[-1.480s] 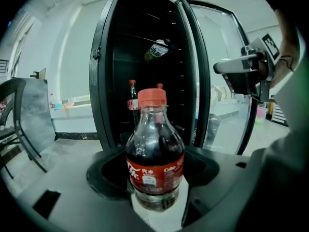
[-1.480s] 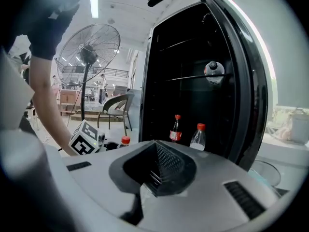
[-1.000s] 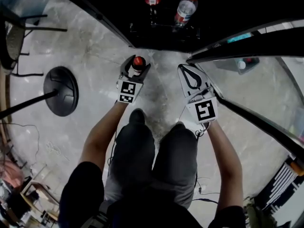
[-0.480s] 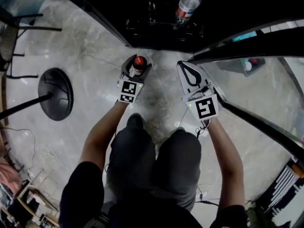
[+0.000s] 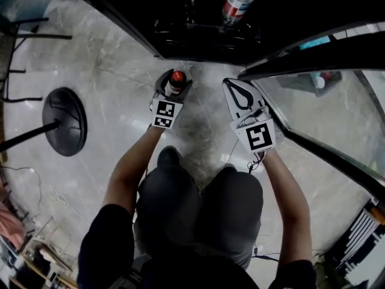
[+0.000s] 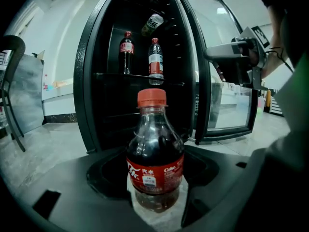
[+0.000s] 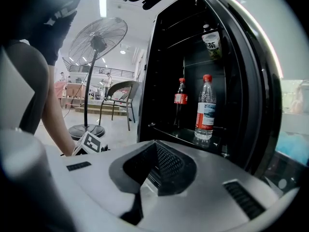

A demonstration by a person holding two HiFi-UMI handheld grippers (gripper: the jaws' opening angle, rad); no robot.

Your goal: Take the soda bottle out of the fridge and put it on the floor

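The soda bottle point(image 5: 175, 79), dark cola with a red cap and red label, stands upright between the jaws of my left gripper point(image 5: 173, 84), just in front of the open black fridge point(image 5: 157, 36). In the left gripper view the bottle point(image 6: 155, 153) fills the middle, its base at the pale floor, and the left gripper point(image 6: 154, 199) is shut on its lower body. My right gripper point(image 5: 233, 87) hovers to the right by the fridge door, shut and empty. The right gripper view shows the right gripper point(image 7: 139, 192) with both jaws pressed together.
Inside the fridge a cola bottle point(image 6: 126, 50), a water bottle point(image 6: 155, 62) and a tilted tea bottle point(image 6: 153, 23) remain on shelves. The glass door point(image 5: 313, 95) swings open at right. A standing fan's round base point(image 5: 63, 120) and a chair point(image 5: 12, 35) are at left.
Both grippers stay almost where they were, the left still around the bottle. The head view has shifted slightly, so the fridge shelf sits higher in the frame.
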